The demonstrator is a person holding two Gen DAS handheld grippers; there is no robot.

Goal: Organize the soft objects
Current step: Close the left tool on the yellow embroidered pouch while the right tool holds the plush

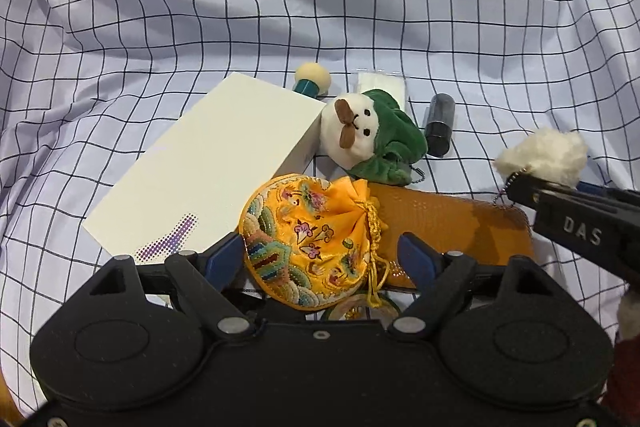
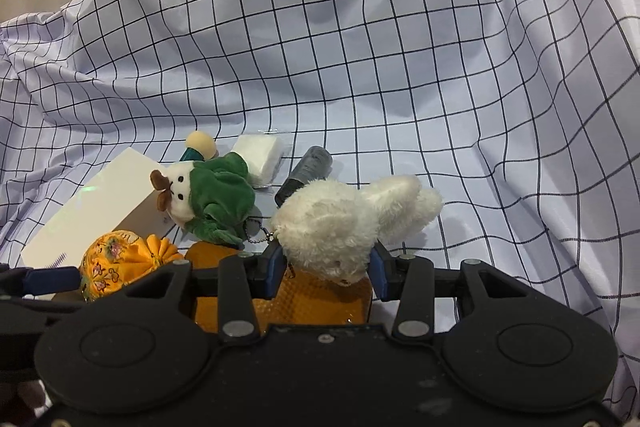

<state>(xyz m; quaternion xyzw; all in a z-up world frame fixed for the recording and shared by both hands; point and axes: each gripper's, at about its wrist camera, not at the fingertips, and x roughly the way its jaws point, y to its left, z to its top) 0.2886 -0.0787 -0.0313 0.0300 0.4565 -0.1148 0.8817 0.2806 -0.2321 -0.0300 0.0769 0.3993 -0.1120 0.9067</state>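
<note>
My left gripper (image 1: 322, 259) is shut on a yellow embroidered drawstring pouch (image 1: 310, 241), which also shows in the right wrist view (image 2: 120, 263). My right gripper (image 2: 326, 267) is shut on a fluffy white plush toy (image 2: 348, 223) with a ball chain; it also shows in the left wrist view (image 1: 542, 155). A white-and-green plush (image 1: 370, 133) lies behind the pouch, beside the box; it shows in the right wrist view too (image 2: 208, 195). An orange flat case (image 1: 452, 227) lies under both grippers.
A white box (image 1: 204, 163) lies at the left. A cream ball on a teal stem (image 1: 314, 79), a white packet (image 1: 382, 83) and a dark cylinder (image 1: 440, 125) lie behind the plush. A checked cloth (image 1: 280, 7) covers everything and rises at the back.
</note>
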